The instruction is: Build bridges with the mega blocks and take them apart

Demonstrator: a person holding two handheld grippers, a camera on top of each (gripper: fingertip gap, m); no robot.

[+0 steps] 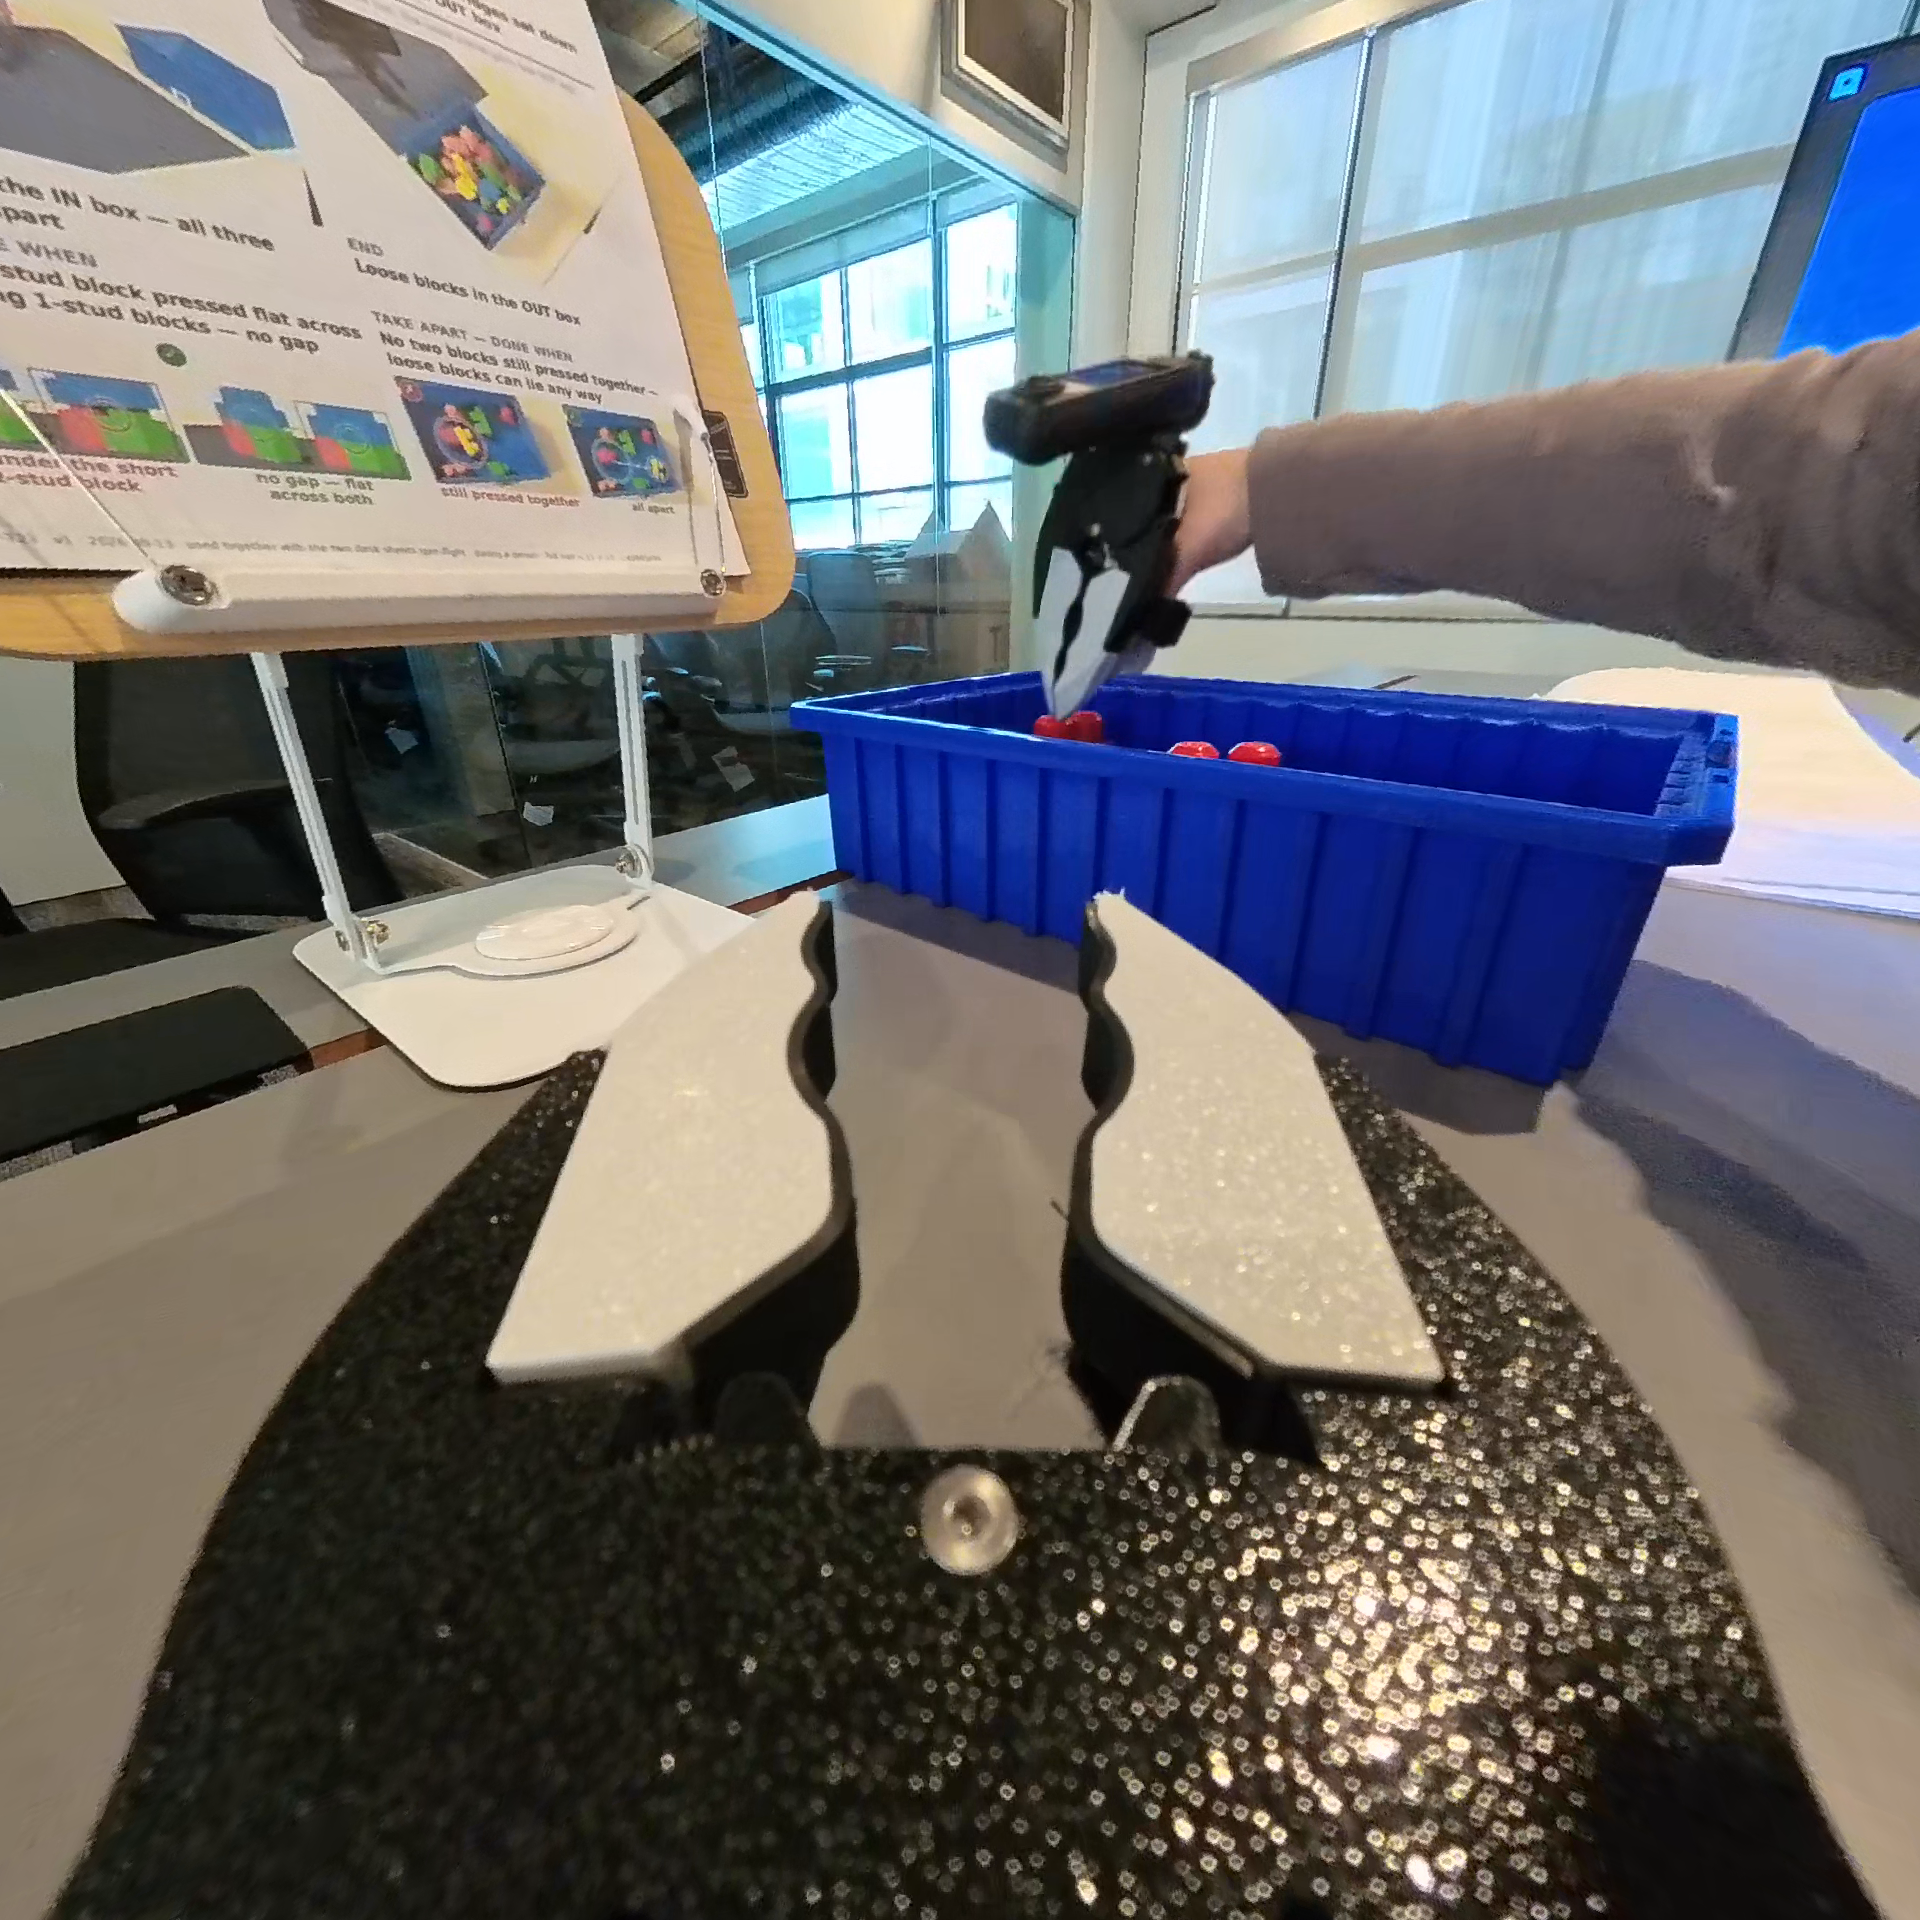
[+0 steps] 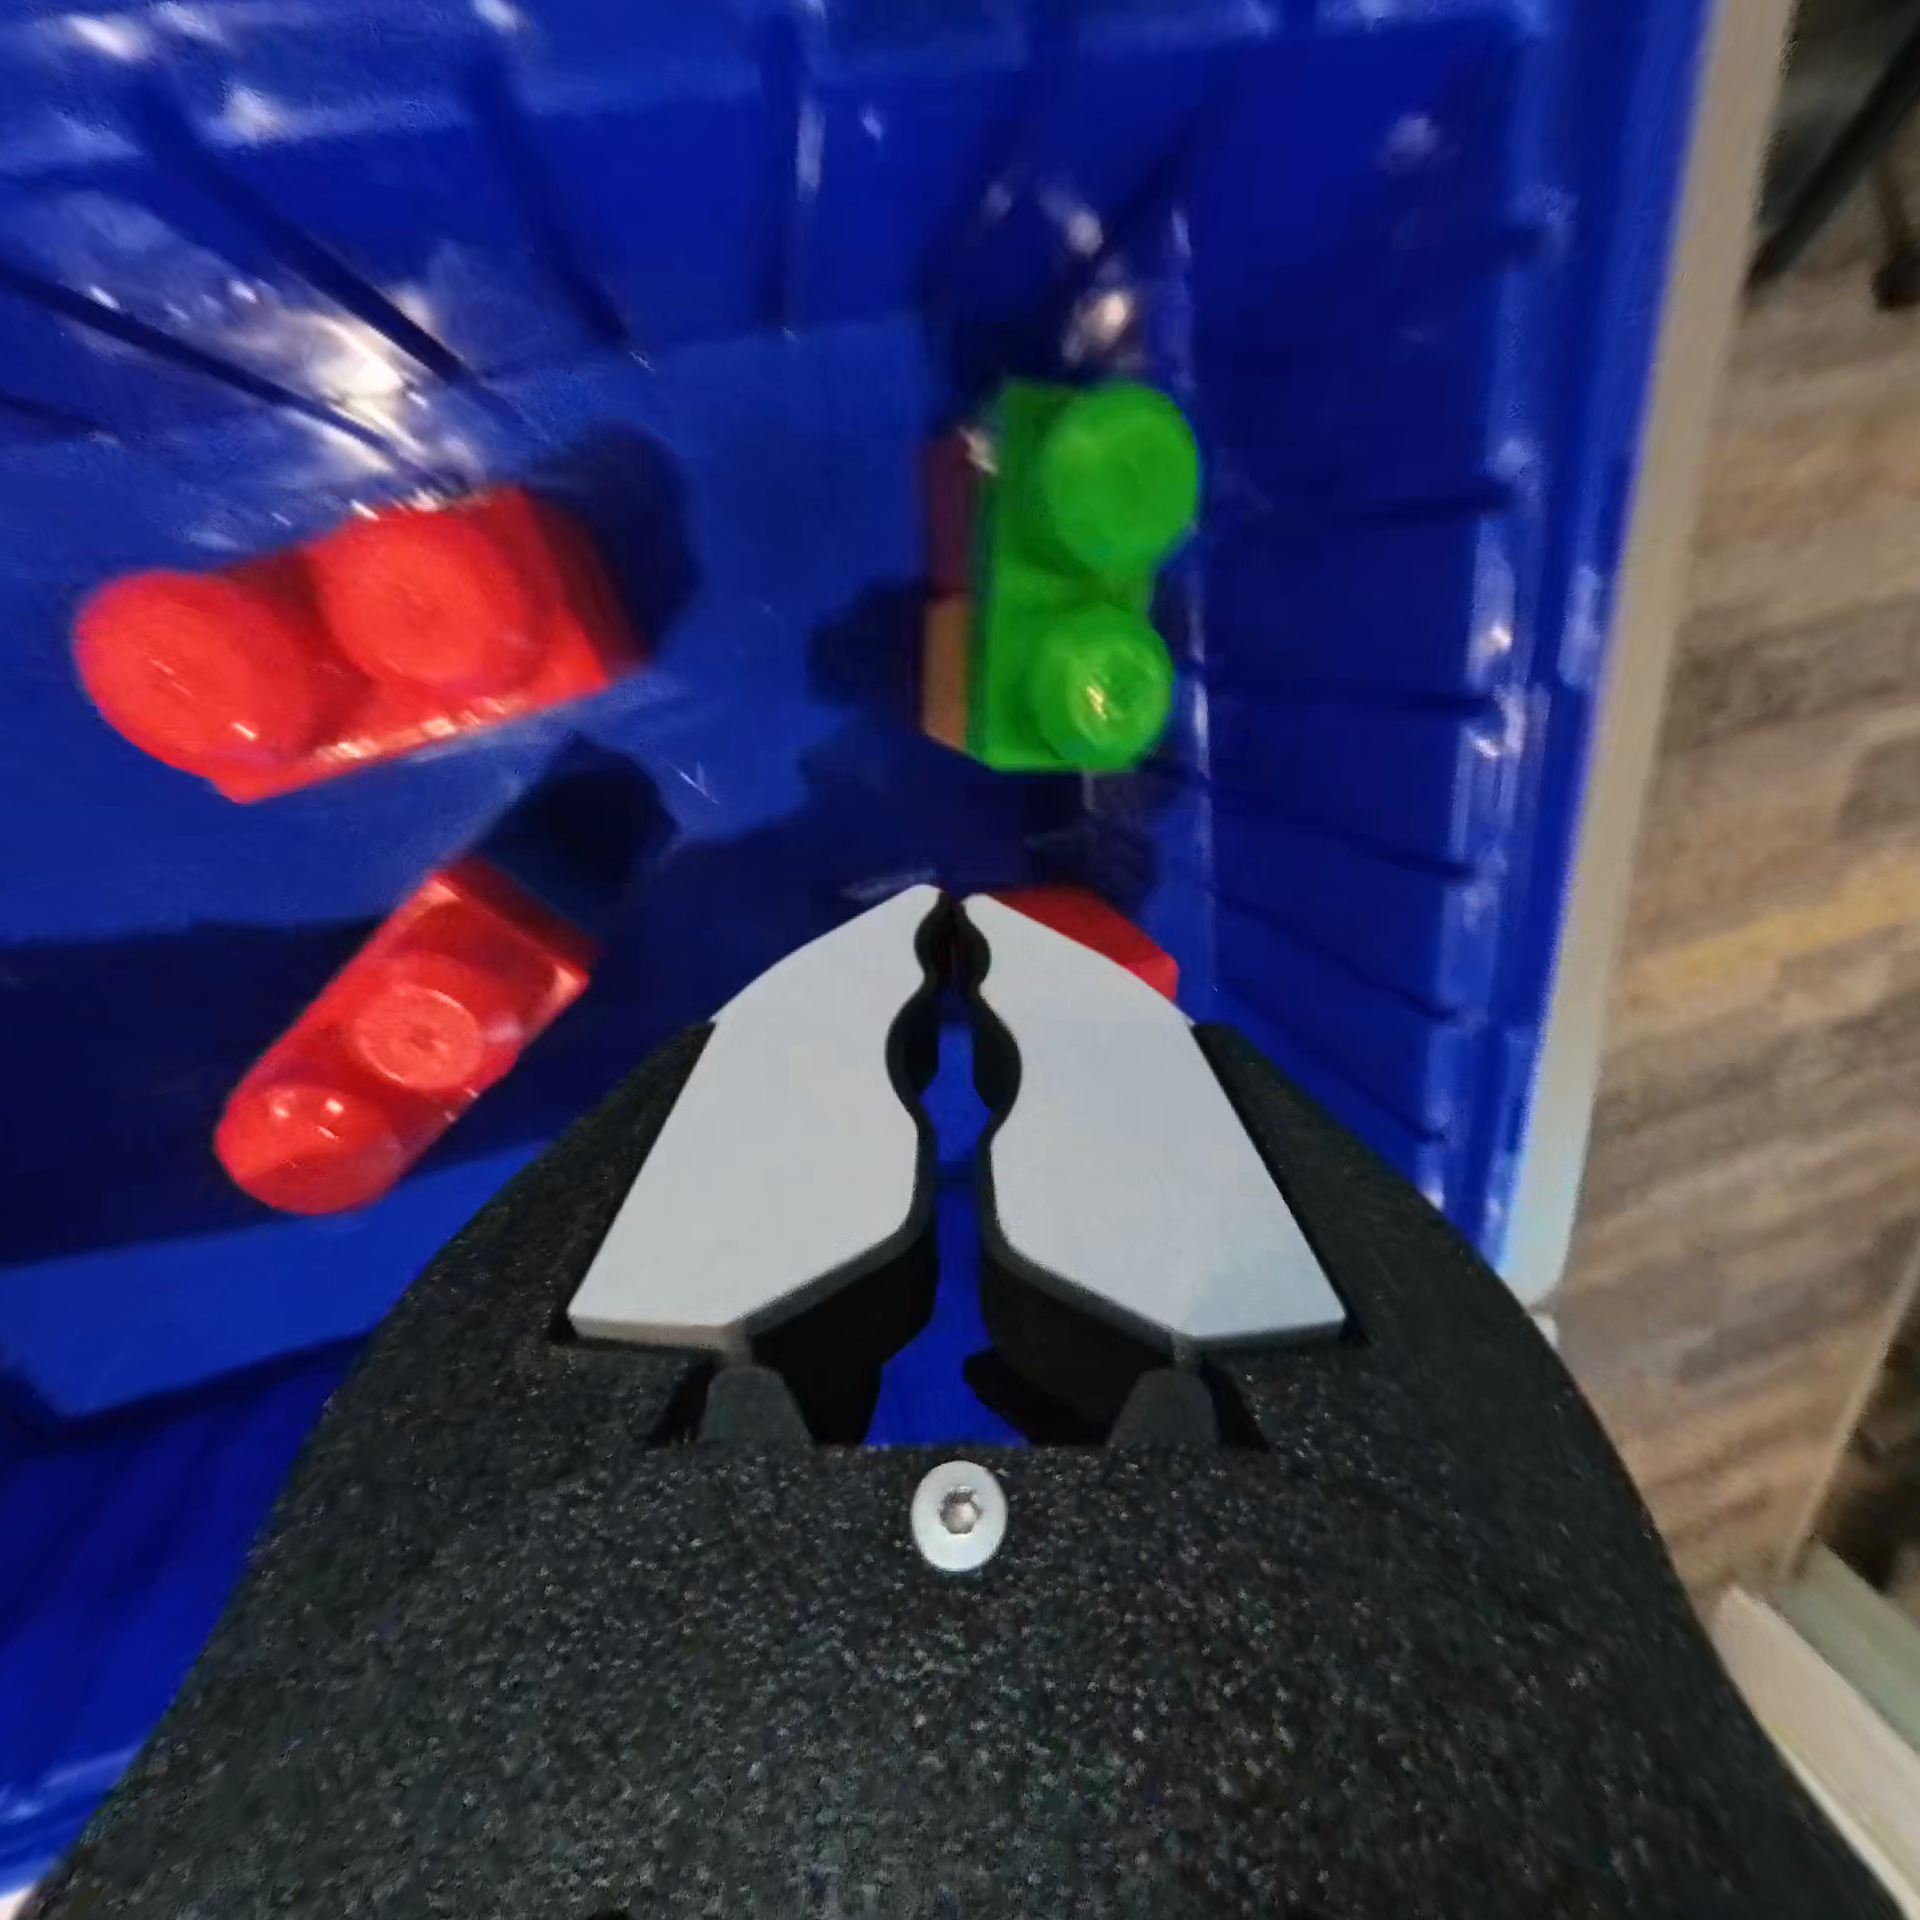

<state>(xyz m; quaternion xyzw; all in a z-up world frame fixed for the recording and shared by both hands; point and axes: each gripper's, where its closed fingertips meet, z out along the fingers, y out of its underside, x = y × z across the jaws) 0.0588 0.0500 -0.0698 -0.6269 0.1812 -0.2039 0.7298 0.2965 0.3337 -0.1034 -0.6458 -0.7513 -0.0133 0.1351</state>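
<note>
My right gripper (image 2: 951,906) points down inside the blue bin (image 2: 1351,623), near its right wall. Its tips are pinched together on the edge of a red block (image 2: 1107,940), mostly hidden beneath the fingers. On the bin floor lie two red two-stud blocks (image 2: 343,644) (image 2: 405,1039) and a green two-stud block (image 2: 1081,582) stacked on darker pieces. In the left wrist view the right gripper (image 1: 1070,701) stands over a red block (image 1: 1070,725) at the bin's (image 1: 1299,883) far left. My left gripper (image 1: 956,935) is open and empty over the grey table (image 1: 312,1195), before the bin.
A stand holding an instruction sheet (image 1: 343,312) rises from a white base (image 1: 499,966) at the left. More red studs (image 1: 1221,750) show above the bin's rim. White sheets (image 1: 1818,800) lie right of the bin. A person's sleeve (image 1: 1610,520) reaches in from the right. There is about 40 centimetres between the tips of the two grippers.
</note>
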